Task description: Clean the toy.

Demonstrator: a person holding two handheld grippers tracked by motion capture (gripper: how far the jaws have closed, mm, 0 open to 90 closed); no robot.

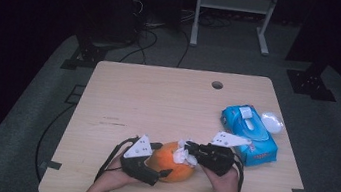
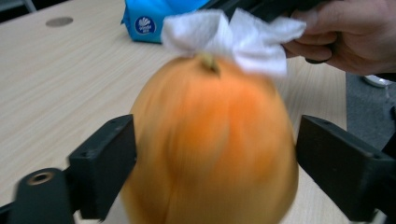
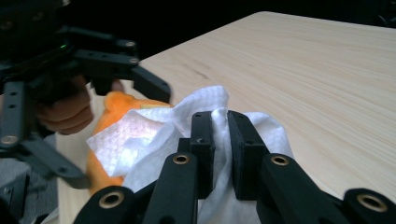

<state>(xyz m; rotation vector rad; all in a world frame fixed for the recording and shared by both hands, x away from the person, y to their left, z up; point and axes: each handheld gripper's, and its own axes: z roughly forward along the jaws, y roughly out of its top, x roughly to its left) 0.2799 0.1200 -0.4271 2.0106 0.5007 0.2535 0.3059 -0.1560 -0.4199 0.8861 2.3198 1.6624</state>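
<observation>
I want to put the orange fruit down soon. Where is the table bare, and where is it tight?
Bare wood runs from the table hole across the far half and down the left side. It is crowded near the front edge: left claw around the orange fruit, right claw pinching the white wipe, blue wipes pack close on the right.

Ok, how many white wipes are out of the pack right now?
1 white wipe, pinched in the right gripper against the top of the round orange pumpkin. More may be hidden inside the blue plastic wipe pack at the table's right.
</observation>
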